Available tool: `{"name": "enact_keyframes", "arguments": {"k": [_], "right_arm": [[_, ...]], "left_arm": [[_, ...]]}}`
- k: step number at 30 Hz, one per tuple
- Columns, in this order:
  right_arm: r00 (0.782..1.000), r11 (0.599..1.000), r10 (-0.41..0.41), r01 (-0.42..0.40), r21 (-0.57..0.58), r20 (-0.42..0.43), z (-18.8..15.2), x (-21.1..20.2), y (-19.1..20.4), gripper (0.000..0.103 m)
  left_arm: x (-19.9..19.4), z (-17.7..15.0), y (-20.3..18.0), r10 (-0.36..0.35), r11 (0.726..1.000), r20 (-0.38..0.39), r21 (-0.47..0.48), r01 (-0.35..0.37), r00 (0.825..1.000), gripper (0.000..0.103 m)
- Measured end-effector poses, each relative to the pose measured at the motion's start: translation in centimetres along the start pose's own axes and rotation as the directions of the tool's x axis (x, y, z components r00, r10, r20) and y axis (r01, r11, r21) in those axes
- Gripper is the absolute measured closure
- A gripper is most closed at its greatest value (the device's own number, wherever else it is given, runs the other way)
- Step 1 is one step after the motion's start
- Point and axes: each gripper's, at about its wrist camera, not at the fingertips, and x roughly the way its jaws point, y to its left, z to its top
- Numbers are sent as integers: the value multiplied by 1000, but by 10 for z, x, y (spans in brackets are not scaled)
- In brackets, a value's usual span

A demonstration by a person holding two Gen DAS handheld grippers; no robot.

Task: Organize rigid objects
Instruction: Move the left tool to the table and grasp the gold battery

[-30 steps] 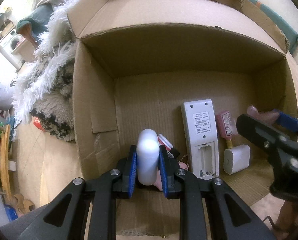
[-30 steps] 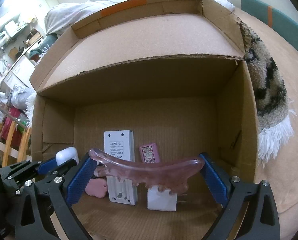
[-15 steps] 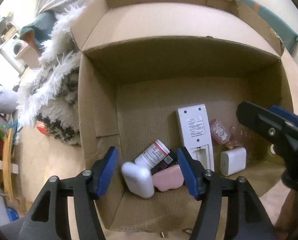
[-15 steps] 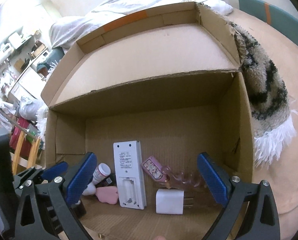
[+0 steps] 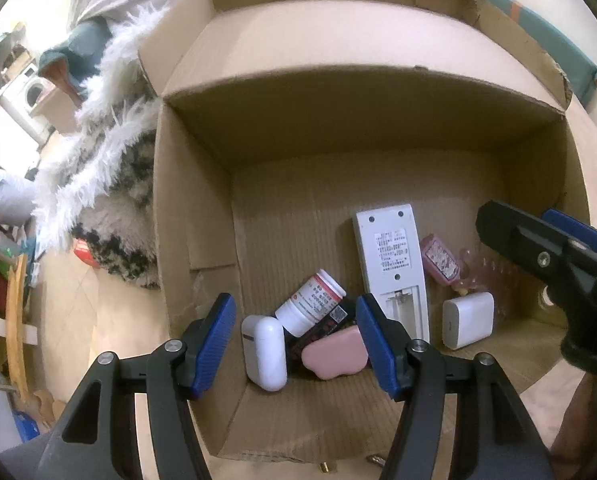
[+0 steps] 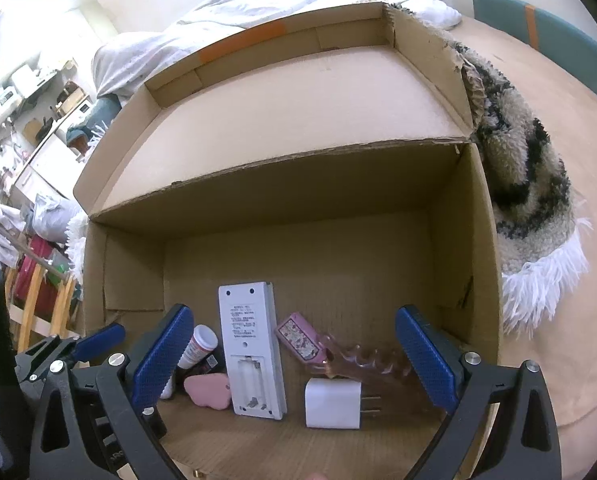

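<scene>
An open cardboard box [image 5: 194,216] [image 6: 470,240] holds several items. A white earbud case [image 5: 264,354] lies at its near left beside a white pill bottle [image 5: 310,308] [image 6: 198,346] and a pink flat piece [image 5: 334,354] [image 6: 208,390]. A white remote [image 5: 392,264] [image 6: 250,344] lies back-up in the middle. A pink comb [image 6: 362,364], a small pink case [image 6: 296,340] and a white charger [image 5: 468,320] [image 6: 332,402] lie to its right. My left gripper [image 5: 294,344] is open and empty above the earbud case. My right gripper [image 6: 294,356] is open and empty above the comb.
A shaggy black-and-white rug [image 5: 110,184] [image 6: 526,184] lies on both sides of the box. A bed with grey bedding [image 6: 258,8] stands behind it. Wooden chair legs [image 5: 14,320] and clutter are at the far left. Tan floor surrounds the box.
My left gripper opened and let the earbud case drop into the box. My right gripper opened and let the pink comb drop beside the charger. Both grippers have lifted back.
</scene>
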Motion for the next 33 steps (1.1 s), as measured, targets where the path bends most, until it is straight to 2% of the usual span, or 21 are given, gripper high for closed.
{"name": "enact_keyframes", "arguments": {"k": [10,14,19,23,27,29,33], "right_arm": [[1000,999,-27,27,18,9,-3,-5,-5,0],[999,999,-29,28,36,18,-5,-14,-9,0],[999,999,-31,30,35,40,-15,-34,-10,0],[998,999,-44,43,14,46,-26,-44,-8,0],[999,999,-27,25,45,27,-40,-50,-9,0],[1000,998,-20,20,58,2,-49,-53,-9,0],[999,997,2,3,77,-53,-66,-55,-8,0]], "left_arm": [[-6,-3,7,-34,999,13,-17,34,999,44],[-21,-6,12,-45,999,40,-29,46,998,44],[-34,-20,23,-60,997,54,-54,63,997,44],[-38,-37,29,-107,991,40,-74,110,993,44],[-48,-50,29,-101,992,57,-64,105,993,44],[-49,-56,28,-61,996,58,-56,65,996,43],[-41,-69,37,-59,994,10,-94,60,998,43]]}}
